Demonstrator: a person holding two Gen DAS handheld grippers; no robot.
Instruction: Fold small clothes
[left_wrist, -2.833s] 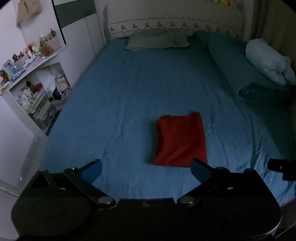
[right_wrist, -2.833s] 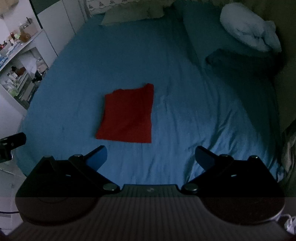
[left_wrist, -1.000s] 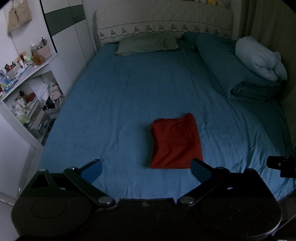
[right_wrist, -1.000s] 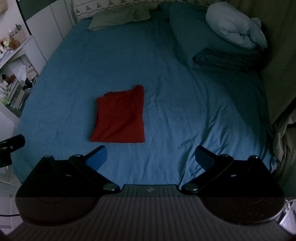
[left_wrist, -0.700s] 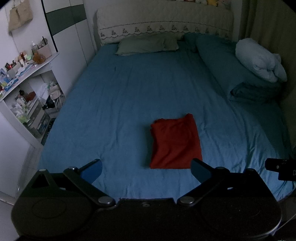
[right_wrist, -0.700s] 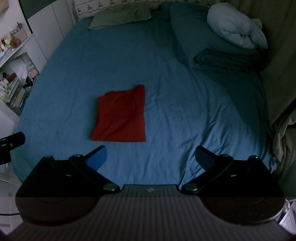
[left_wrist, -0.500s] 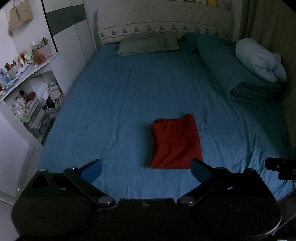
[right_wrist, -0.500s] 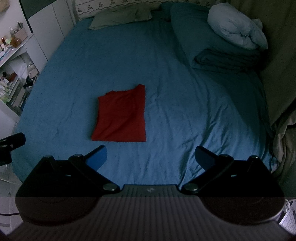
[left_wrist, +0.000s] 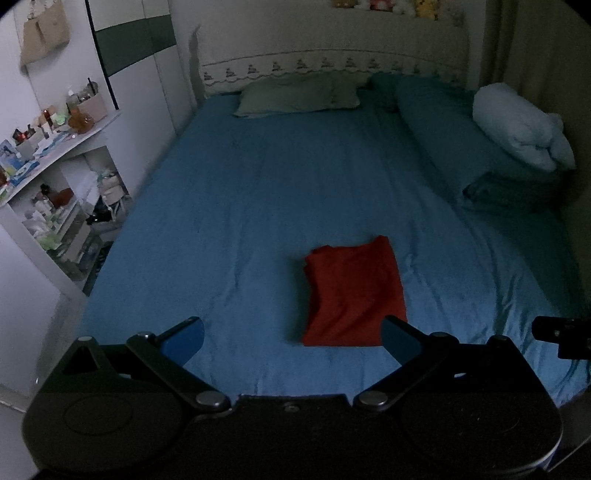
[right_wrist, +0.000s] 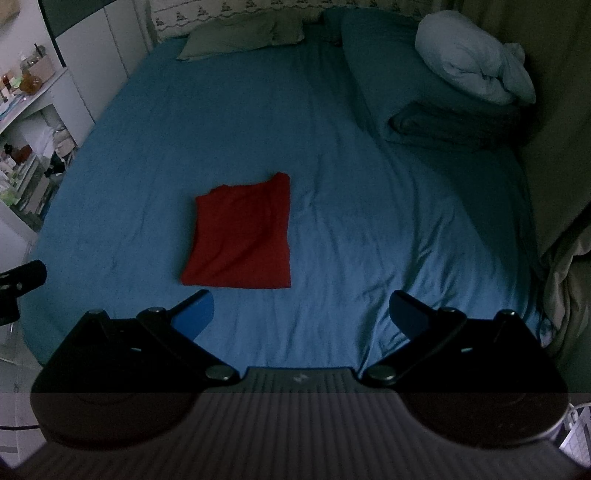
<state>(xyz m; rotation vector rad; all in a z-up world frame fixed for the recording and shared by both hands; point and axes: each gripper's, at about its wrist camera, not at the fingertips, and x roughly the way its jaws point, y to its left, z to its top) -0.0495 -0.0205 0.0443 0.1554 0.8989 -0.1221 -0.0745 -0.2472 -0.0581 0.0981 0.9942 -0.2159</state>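
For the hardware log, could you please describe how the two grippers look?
Both the left gripper and right gripper have black bodies, black linkage arms with silver pivot pins, and blue finger pads. The right one's base is ribbed.

The left gripper (left_wrist: 291, 341) is built of black plastic, with two angled linkage arms pinned by round silver screws and tipped with blue pads (left_wrist: 183, 339); a faint circle is moulded into its flat left housing. The right gripper (right_wrist: 301, 314) is made the same way, with blue pads (right_wrist: 194, 314) on black arms, silver screws at the pivots, and a ribbed grey panel across its base bearing a small pale mark at the centre.
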